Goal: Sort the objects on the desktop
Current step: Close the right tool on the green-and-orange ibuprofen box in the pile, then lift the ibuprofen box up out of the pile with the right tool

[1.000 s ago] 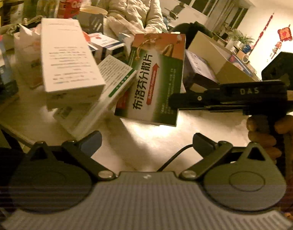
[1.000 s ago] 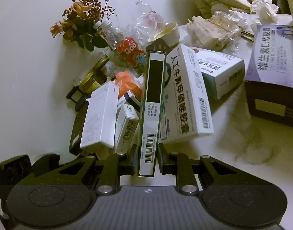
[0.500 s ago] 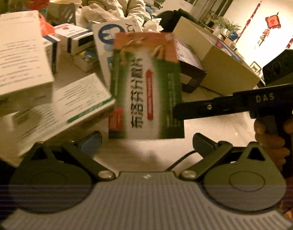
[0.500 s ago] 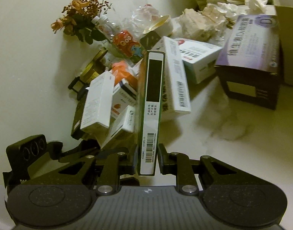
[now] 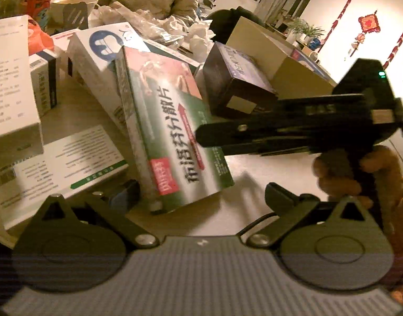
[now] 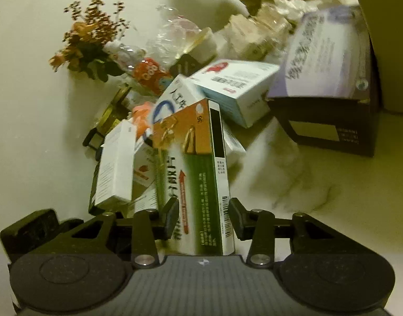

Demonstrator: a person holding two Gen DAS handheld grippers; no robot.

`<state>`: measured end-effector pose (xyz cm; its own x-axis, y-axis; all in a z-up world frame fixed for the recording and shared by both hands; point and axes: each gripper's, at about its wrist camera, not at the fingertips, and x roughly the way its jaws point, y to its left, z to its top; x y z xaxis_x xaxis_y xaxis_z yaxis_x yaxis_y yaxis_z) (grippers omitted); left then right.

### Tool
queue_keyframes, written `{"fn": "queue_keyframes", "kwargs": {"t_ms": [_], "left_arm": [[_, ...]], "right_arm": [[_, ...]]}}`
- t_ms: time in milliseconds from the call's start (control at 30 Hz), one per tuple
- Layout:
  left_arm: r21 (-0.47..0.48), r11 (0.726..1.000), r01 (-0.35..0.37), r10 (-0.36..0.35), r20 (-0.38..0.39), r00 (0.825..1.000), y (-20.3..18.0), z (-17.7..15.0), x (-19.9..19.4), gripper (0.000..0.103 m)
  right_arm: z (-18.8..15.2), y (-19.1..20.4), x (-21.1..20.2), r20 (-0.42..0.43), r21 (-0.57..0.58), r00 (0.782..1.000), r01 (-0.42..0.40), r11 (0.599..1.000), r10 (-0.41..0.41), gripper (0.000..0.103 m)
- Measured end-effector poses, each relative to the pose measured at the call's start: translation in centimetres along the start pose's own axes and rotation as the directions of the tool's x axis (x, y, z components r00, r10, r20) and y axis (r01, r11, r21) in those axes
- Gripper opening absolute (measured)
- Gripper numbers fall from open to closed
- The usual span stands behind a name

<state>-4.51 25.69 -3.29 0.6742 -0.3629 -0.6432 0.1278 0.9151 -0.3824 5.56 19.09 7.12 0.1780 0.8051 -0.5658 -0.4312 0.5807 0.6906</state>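
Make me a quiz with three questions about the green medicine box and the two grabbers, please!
1. Where is the green box?
A) inside a drawer
B) between the right gripper's fingers
C) on the floor

2. What colour is the arrow on it?
A) blue
B) red
C) yellow

3. How are the left gripper's fingers?
A) wide apart
B) pressed together
C) squeezing a spoon

Answers:
1 B: the box stands tilted between the pads, whose jaws have just been opening, and it leans against the white box.
2 B: the arrow along its front is red.
3 A: a wide gap shows between the two fingers.
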Motion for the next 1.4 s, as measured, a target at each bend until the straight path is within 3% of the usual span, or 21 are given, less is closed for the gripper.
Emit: {"fn": "queue_keyframes", "kwargs": {"t_ms": [233,433,667,900,1400], "left_arm": [[0.004,0.999,-0.044,0.044,0.001,0.999,-0.1,0.1,-0.4,0.103],[0.008,0.996,-0.087,0.086,0.053,0.995,-0.3,0.5,-2.4,0.103],[0.035,0.998,-0.056,0.052,0.098,0.994,-1.2,1.0,-3.8,0.103],[0.042,0.998,-0.045,0.042,0.063,0.997,-1.6,1.0,-2.3,0.103],[-0.016,0.999,-0.046,0.046,0.037,0.998,-0.1,0.5,-1.1,0.103]], "right_arm": [[0.1,-1.7,1.4,-0.004,0.072,0.998,-0.058,0.996,0.059,0.047],[0.3,-2.0,1.5,-0.002,0.085,0.997,-0.073,0.994,0.073,0.05],[0.4,-1.8,1.9,-0.004,0.086,0.996,-0.085,0.993,0.086,0.052],[0.7,-2.1,2.5,-0.001,0.116,0.994,-0.11,0.987,0.111,0.054],[0.9,1.2,-0.2,0.012,-0.039,0.993,-0.115,0.993,0.116,0.034]]}}
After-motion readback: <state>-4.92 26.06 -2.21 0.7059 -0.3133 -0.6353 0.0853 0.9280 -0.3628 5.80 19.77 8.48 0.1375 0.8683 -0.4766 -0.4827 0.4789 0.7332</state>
